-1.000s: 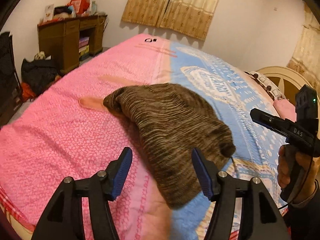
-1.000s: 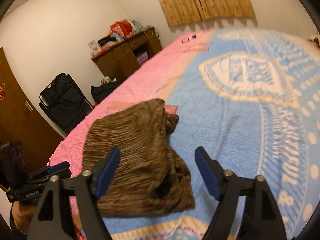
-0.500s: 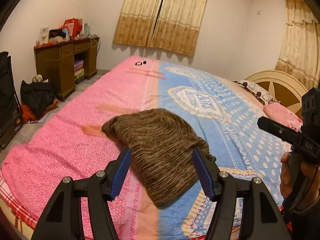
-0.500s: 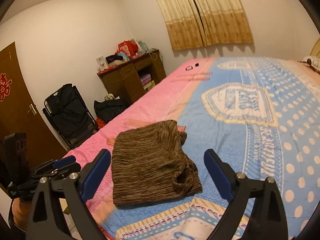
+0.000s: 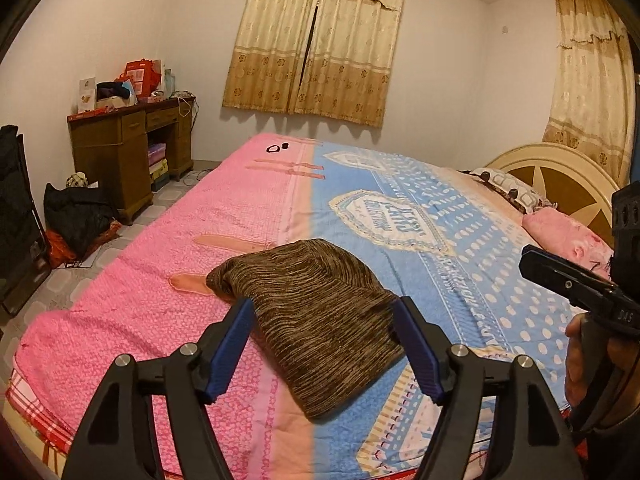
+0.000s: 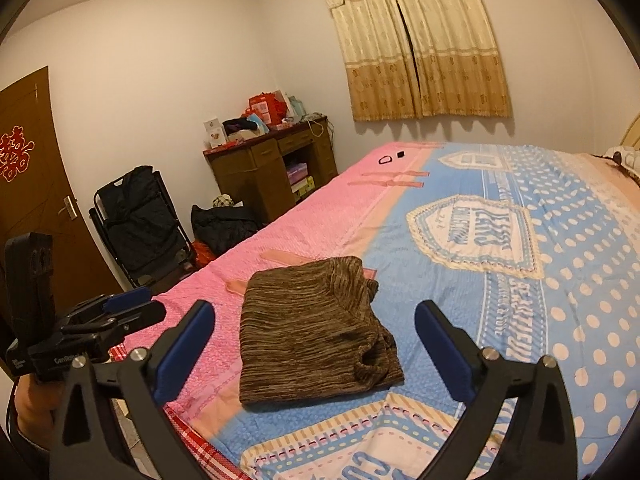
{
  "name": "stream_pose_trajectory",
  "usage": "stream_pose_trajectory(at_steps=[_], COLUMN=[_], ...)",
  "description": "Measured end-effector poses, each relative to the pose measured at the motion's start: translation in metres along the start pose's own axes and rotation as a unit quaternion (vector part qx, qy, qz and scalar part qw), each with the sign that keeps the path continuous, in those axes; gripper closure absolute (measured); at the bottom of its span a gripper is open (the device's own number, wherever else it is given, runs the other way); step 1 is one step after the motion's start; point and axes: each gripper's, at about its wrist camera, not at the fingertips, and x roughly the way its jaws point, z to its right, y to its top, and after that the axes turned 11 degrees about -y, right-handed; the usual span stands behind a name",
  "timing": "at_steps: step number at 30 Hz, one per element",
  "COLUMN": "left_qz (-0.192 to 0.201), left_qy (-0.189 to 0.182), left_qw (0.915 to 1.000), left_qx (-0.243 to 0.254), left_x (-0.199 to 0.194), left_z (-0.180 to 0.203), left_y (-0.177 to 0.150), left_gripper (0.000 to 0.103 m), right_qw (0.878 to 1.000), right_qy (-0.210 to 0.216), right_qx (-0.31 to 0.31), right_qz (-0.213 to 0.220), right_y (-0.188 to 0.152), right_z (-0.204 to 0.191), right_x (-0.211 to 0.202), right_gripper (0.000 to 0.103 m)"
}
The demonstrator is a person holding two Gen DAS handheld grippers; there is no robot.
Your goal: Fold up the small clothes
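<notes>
The garment (image 5: 316,320), a brown striped knit, lies folded into a compact bundle on the bedspread (image 5: 160,304). It sits near the bed's near edge, straddling the seam where the pink half meets the blue half. In the right wrist view the garment (image 6: 316,328) shows a roughly rectangular outline with a rolled opening at its near right corner.

Both grippers are empty. The left gripper (image 5: 326,344) holds its blue pads (image 5: 232,348) spread wide, with nothing between them. The right gripper (image 6: 316,356) is likewise spread wide and grips nothing. Neither gripper touches the garment.

Change over the last second: both views have pulled back and risen. One second ago the garment filled the lower frame of each view, close under the pads. It now appears smaller and farther off, and more of the room is visible. The shape of the bundle is unchanged across the interval.

Interpretation: the retreat with open, empty fingers suggests that the fold on this item is complete and the garment has been released. The task appears to be at or near its end for this piece. No further garment is visible on the bedspread.

Surroundings: a desk (image 5: 128,156) stands at the far left, curtains (image 5: 316,40) hang on the far wall, and pillows (image 5: 560,232) lie at the far right.
</notes>
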Motion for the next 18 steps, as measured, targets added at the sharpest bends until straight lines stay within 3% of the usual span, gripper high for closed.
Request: stream_pose_trajectory(at_steps=[7,9,11,18], left_qz=[-0.010,-0.002,0.007,0.035], left_qy=[0.027,0.035,0.042,0.059], left_qw=[0.9995,0.9993,0.9991,0.9976], left_qx=[-0.012,-0.010,0.001,0.009], left_x=[-0.002,-0.006,-0.011,-0.021], left_z=[-0.002,-0.002,0.001,0.005], left_y=[0.003,0.004,0.007,0.013], left_gripper=[0.027,0.023,0.012,0.006], right_qw=[1.000,1.000,1.000,1.000], right_qy=[-0.009,-0.010,-0.011,-0.012], right_qx=[-0.013,-0.014,-0.014,-0.010], right_qz=[0.011,0.014,0.018,0.025], right_y=[-0.002,-0.002,-0.001,0.001], right_z=[-0.003,-0.003,-0.002,0.001], right_x=[-0.008,-0.010,-0.013,-0.016], right_gripper=[0.000,0.000,0.000,0.000])
